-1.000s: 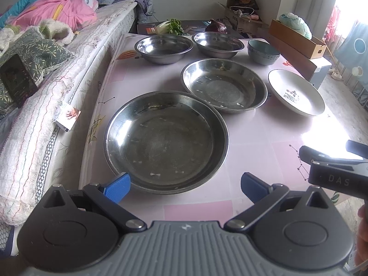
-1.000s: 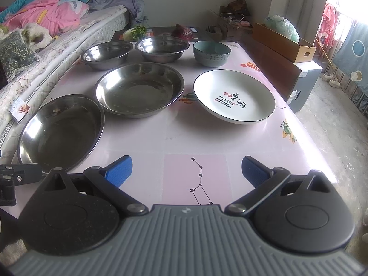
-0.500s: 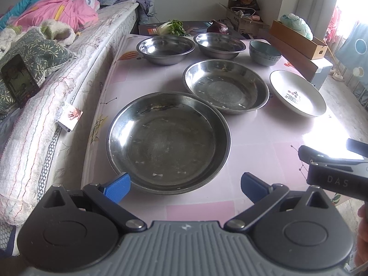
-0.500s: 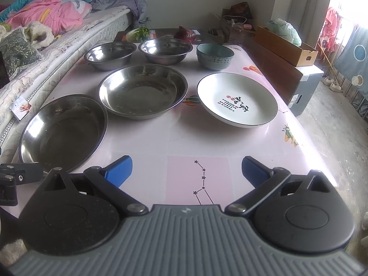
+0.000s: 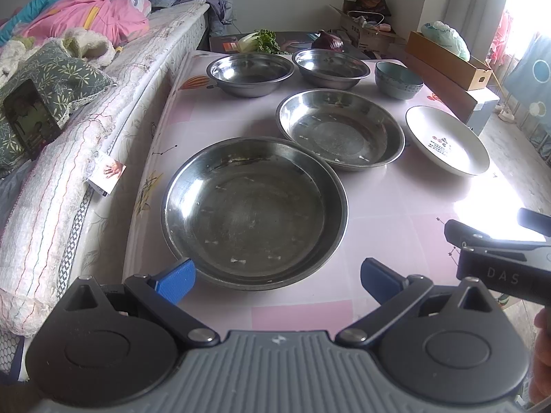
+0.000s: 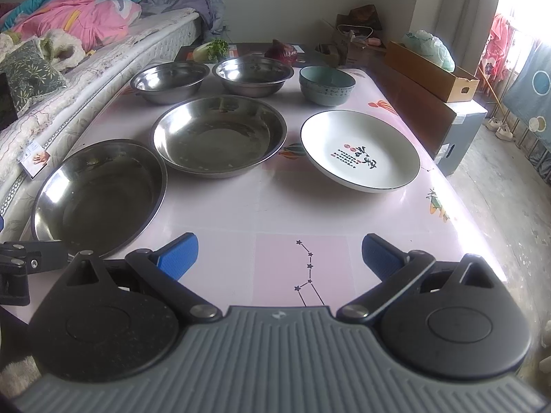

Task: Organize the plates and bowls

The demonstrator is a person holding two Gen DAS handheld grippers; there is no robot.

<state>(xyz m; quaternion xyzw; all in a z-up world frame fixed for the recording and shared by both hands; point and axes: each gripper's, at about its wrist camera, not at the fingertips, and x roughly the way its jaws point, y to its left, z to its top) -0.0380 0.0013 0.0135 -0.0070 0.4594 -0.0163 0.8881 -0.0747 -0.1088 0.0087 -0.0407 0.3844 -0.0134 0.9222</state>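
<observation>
Since every dish lies separately on the pink table (image 6: 241, 213) with nothing stacked, the sorting looks to be at its very start. Low in the left wrist view, the left gripper (image 5: 277, 275) has its blue fingers spread wide and holds nothing; its left fingertip sits just beside the near rim of the large steel plate (image 5: 253, 211), which fills the centre of that frame. Up and to the right of it lies a second steel plate (image 5: 341, 127), close to the first, though whether their rims touch I cannot tell. A white ceramic plate (image 6: 360, 151) with printed characters sits right of centre in the right wrist view, apart from the steel ones. Across the upper middle of that view stand two steel bowls, one (image 6: 168, 81) left of the other (image 6: 253, 74), with a teal ceramic bowl (image 6: 325, 84) to their right. The right gripper (image 6: 279, 253) is likewise wide open and empty, hovering over bare table at the bottom of its frame. By my judgement all the nesting remains: plates into plates, bowls into bowls.
</observation>
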